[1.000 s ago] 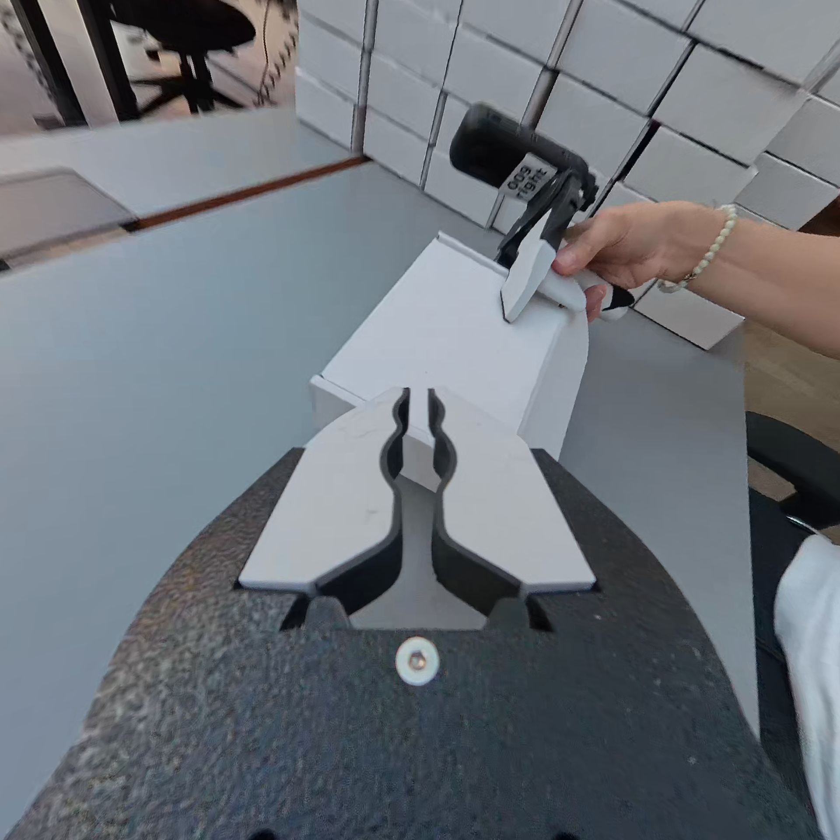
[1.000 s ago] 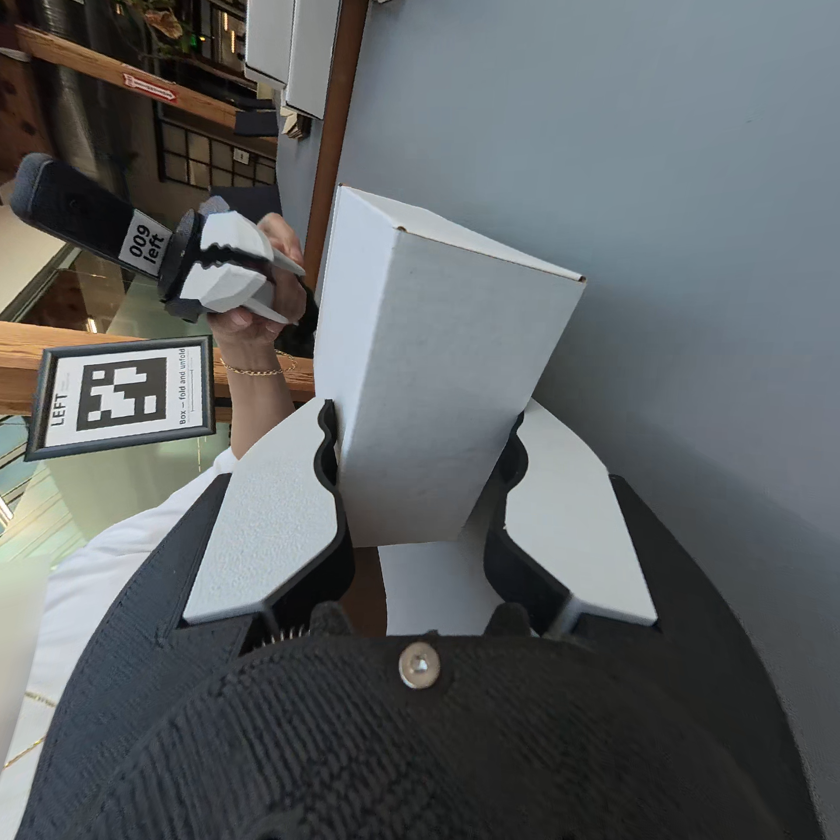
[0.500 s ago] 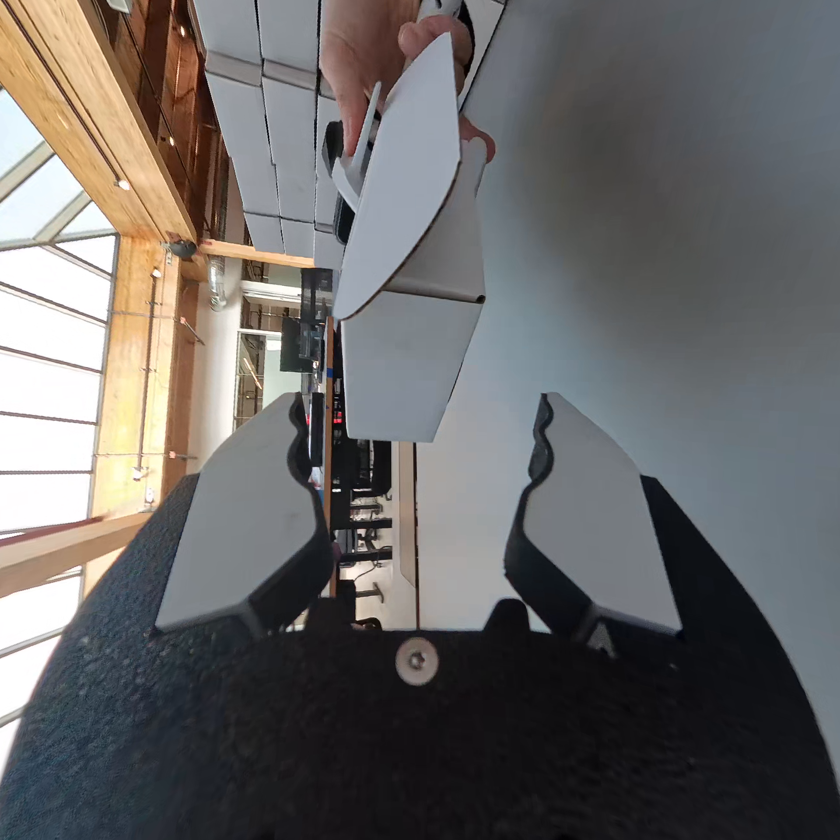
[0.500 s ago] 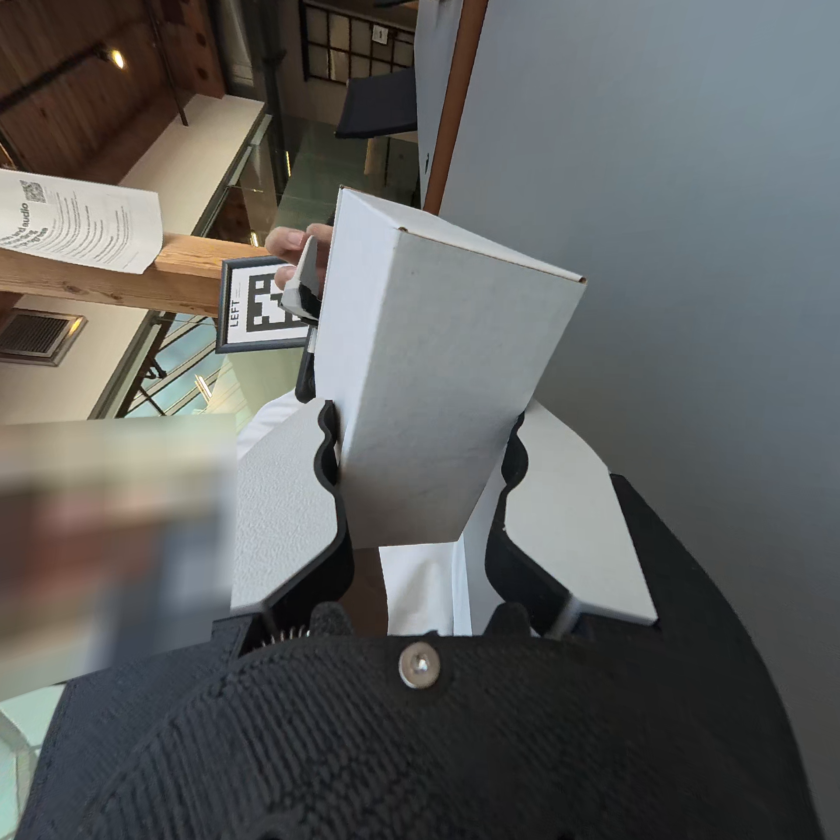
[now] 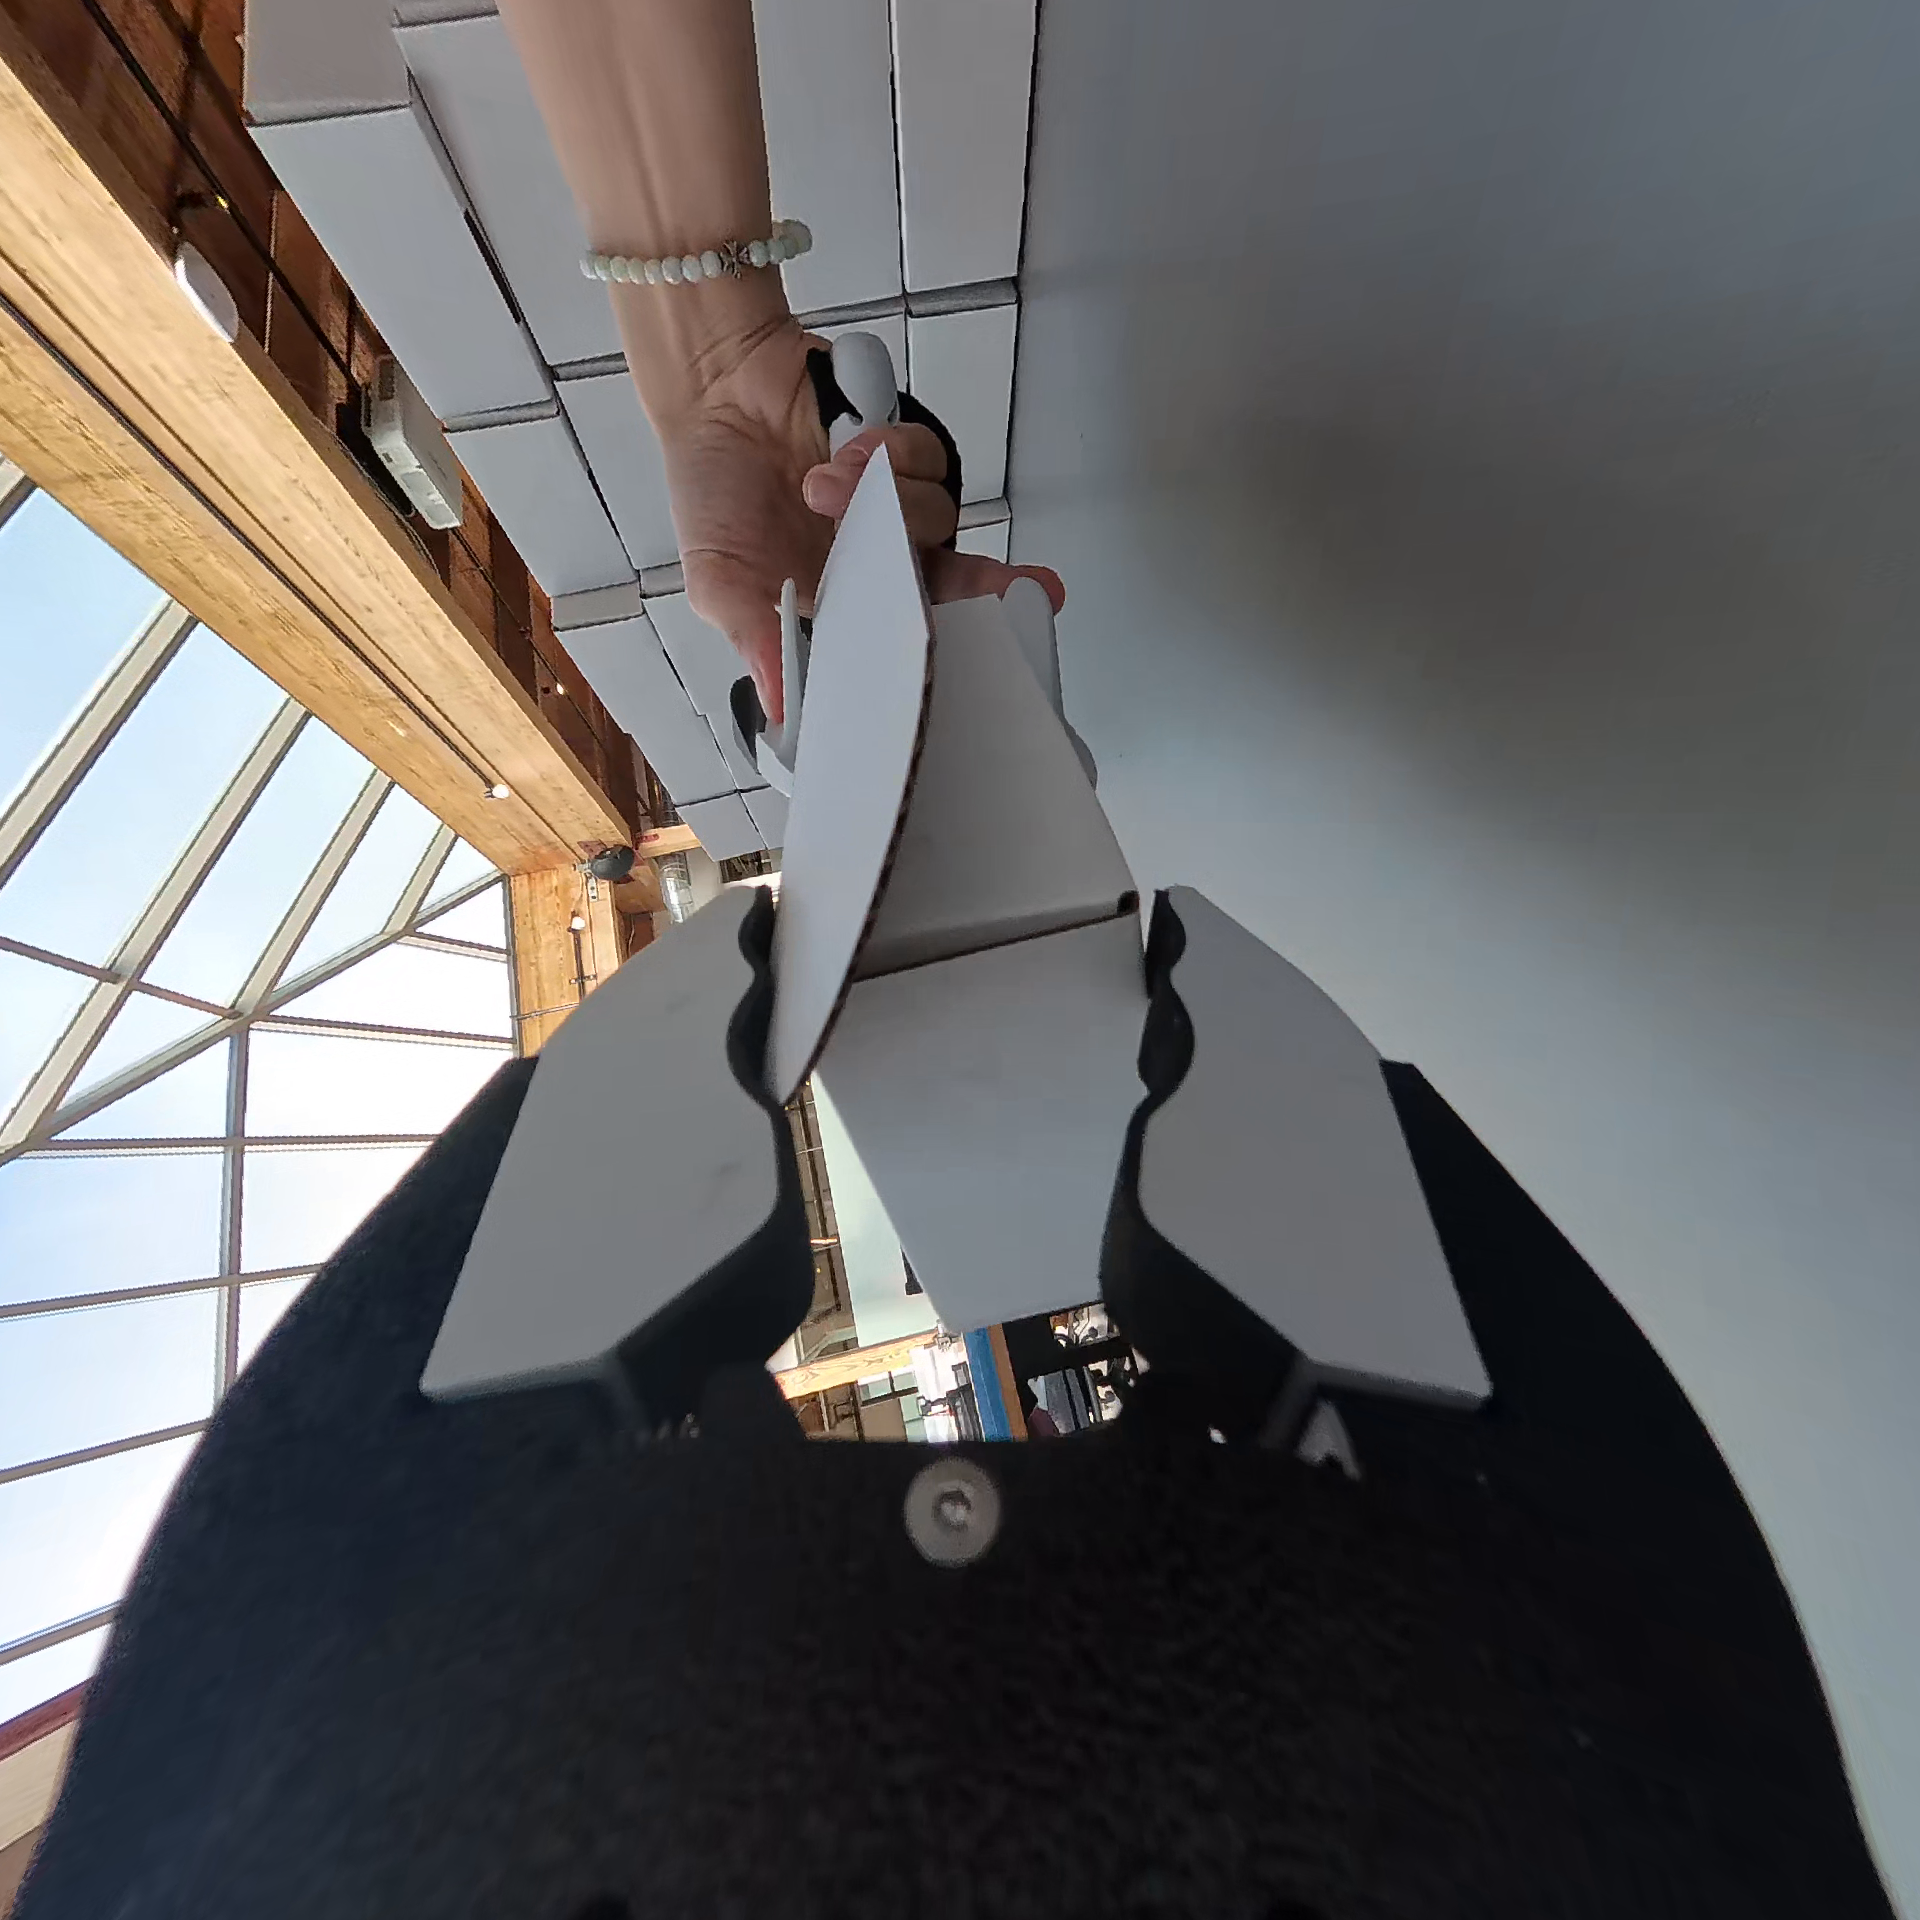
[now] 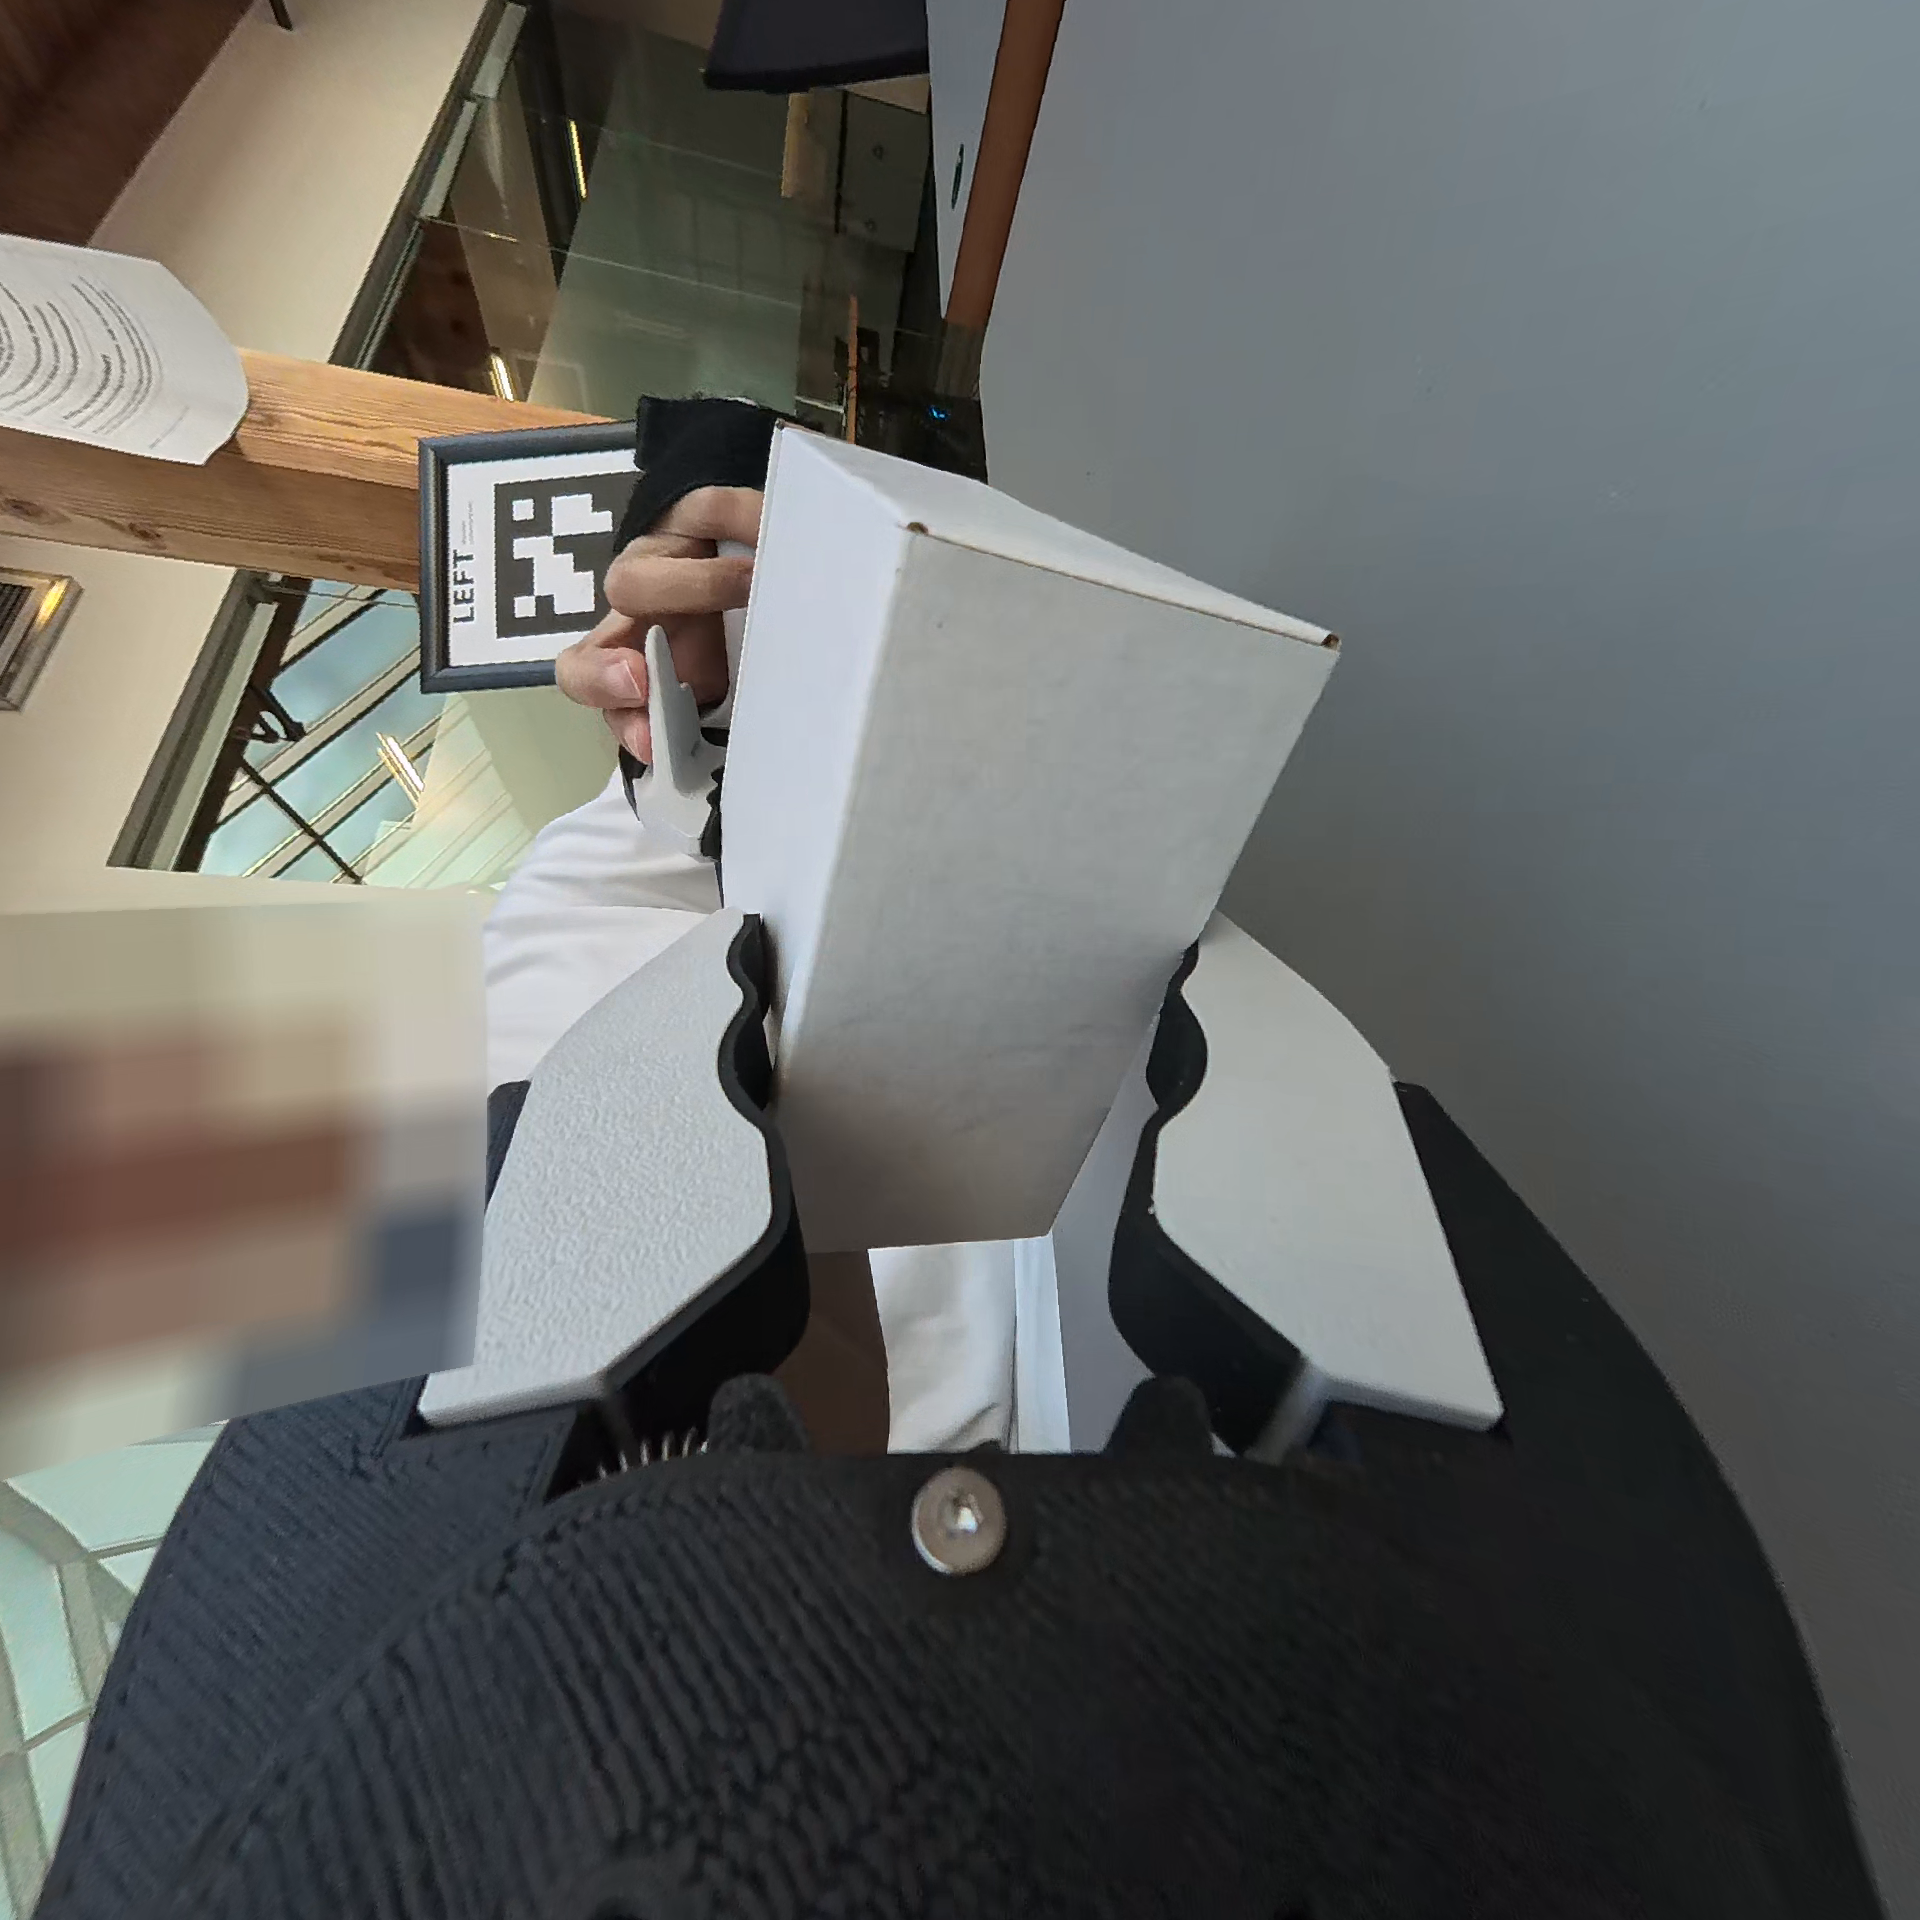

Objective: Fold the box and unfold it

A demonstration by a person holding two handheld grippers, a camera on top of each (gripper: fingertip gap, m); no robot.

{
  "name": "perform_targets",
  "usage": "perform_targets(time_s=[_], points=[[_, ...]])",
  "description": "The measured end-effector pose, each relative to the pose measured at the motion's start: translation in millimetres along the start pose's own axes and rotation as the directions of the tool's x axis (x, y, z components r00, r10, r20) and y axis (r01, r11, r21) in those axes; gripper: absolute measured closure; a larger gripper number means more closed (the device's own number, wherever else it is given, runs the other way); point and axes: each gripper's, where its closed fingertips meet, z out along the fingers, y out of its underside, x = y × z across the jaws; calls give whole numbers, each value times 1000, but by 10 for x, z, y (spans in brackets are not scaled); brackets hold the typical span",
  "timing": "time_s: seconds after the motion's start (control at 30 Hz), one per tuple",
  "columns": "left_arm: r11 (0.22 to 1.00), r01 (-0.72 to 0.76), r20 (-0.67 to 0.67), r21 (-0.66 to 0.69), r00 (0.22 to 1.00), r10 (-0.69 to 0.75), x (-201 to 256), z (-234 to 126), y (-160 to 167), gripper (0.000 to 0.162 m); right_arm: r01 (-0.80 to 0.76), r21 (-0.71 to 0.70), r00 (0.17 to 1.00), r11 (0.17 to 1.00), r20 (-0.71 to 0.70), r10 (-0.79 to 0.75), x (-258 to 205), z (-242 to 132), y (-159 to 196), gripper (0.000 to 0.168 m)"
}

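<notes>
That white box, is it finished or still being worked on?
Done: the white cardboard box already stands as a folded shape, lifted off the grey table. In hand: both the right tongs and the left tongs pinch it, one flap loose. Left: closing it, then unfolding it flat.

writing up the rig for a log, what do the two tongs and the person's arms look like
Both tongs, left and right, have flat light-grey fingers with wavy black inner edges, mounted on a rough black printed body with a silver screw. The right tongs also show a small spring. One wrist wears a pale bead bracelet; the other arm has a white sleeve.
</notes>
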Motion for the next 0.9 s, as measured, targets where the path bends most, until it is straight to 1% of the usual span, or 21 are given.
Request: perform_targets(time_s=[0.07, 0.27, 0.3, 0.37, 0.4, 0.43, 0.47, 0.5, 0.57, 0.6, 0.67, 0.7, 0.73, 0.77, 0.8, 0.87, 0.9], points=[[1000, 5, -7, -9, 1000, -5, 18, 5, 5, 96, -3, -7, 1000, 1000, 1, 3, 21, -2, 16, 97], [992, 111, -28, -59, 993, -113, -14, 3, 6, 99, -14, 17, 999, 1000, 39, 13, 17, -2, -9, 93], [988, 140, -28, -64, 989, -142, -54, -5, 10, 99, 10, 41, 999, 999, 47, -12, -13, -20, -45, 88], [958, 283, -28, -53, 958, -285, -167, -52, 44, 98, 94, 107, 995, 990, 30, -98, -95, -141, -143, 74], [929, 369, -20, -43, 929, -370, -237, -86, 84, 98, 134, 164, 990, 977, 19, -139, -168, -236, -222, 63], [886, 462, -13, -38, 887, -463, -302, -125, 148, 98, 181, 231, 982, 956, 6, -187, -269, -347, -311, 53], [827, 561, -9, -28, 827, -561, -361, -167, 222, 98, 240, 295, 969, 925, -10, -248, -395, -468, -384, 51], [750, 661, -11, -8, 750, -661, -415, -209, 294, 99, 305, 343, 949, 889, -28, -315, -533, -584, -429, 46], [551, 834, -37, 38, 552, -833, -490, -277, 435, 99, 437, 431, 894, 789, -108, -436, -787, -788, -514, 44], [448, 892, -56, 60, 451, -891, -511, -297, 497, 99, 508, 454, 855, 731, -164, -492, -896, -860, -537, 44], [254, 962, -123, 99, 265, -956, -503, -302, 577, 99, 647, 465, 756, 604, -292, -586, -1075, -944, -557, 44], [176, 978, -154, 109, 192, -969, -467, -284, 610, 99, 711, 457, 697, 534, -358, -622, -1141, -960, -556, 45], [115, 988, -186, 104, 133, -974, -399, -257, 629, 99, 767, 436, 636, 470, -422, -646, -1173, -954, -543, 48], [72, 993, -210, 91, 90, -973, -311, -221, 639, 98, 816, 392, 576, 426, -481, -661, -1152, -925, -516, 50], [47, 996, -228, 78, 64, -972, -219, -186, 638, 98, 855, 332, 518, 398, -535, -667, -1088, -885, -484, 51], [24, 998, -261, 52, 37, -965, -48, -130, 603, 99, 904, 219, 421, 367, -602, -678, -918, -794, -403, 53], [29, 999, -266, 41, 39, -963, 28, -108, 593, 99, 920, 174, 379, 350, -617, -690, -840, -755, -358, 59]])
